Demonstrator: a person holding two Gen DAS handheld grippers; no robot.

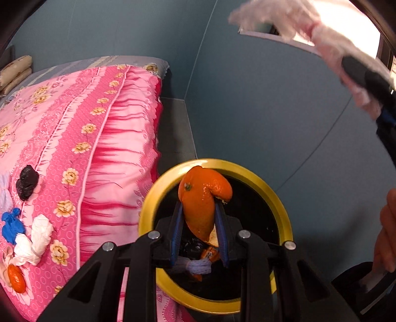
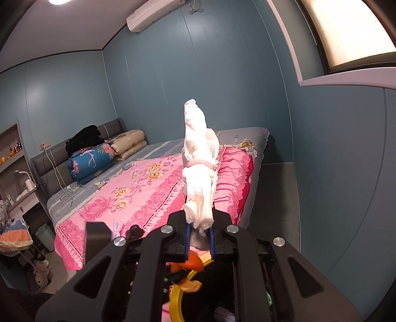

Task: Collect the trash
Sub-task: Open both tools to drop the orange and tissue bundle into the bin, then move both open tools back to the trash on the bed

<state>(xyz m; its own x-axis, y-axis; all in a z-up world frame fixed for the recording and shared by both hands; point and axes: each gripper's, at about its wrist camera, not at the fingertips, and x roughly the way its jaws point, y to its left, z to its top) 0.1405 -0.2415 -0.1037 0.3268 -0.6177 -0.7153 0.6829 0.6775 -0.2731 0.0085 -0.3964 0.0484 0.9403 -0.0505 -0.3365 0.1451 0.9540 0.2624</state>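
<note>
My left gripper (image 1: 200,210) is shut on a large orange peel (image 1: 201,200) and holds it over the open mouth of a black trash bin with a gold rim (image 1: 277,195). Peel scraps and a lavender knotted wad (image 1: 195,266) lie inside the bin. My right gripper (image 2: 200,224) is shut on a white tissue wad with a pink band (image 2: 199,168), held above the bin; it also shows in the left wrist view (image 1: 297,22), up at the right. The bin's rim (image 2: 177,297) shows below it.
On the pink floral quilt (image 1: 74,128) lie a black wad (image 1: 27,182), a blue knotted wad (image 1: 11,226), white tissue wads (image 1: 34,240) and another orange peel (image 1: 16,278). The blue-grey wall (image 1: 247,111) stands close behind the bin. Pillows and folded blankets (image 2: 99,151) sit at the headboard.
</note>
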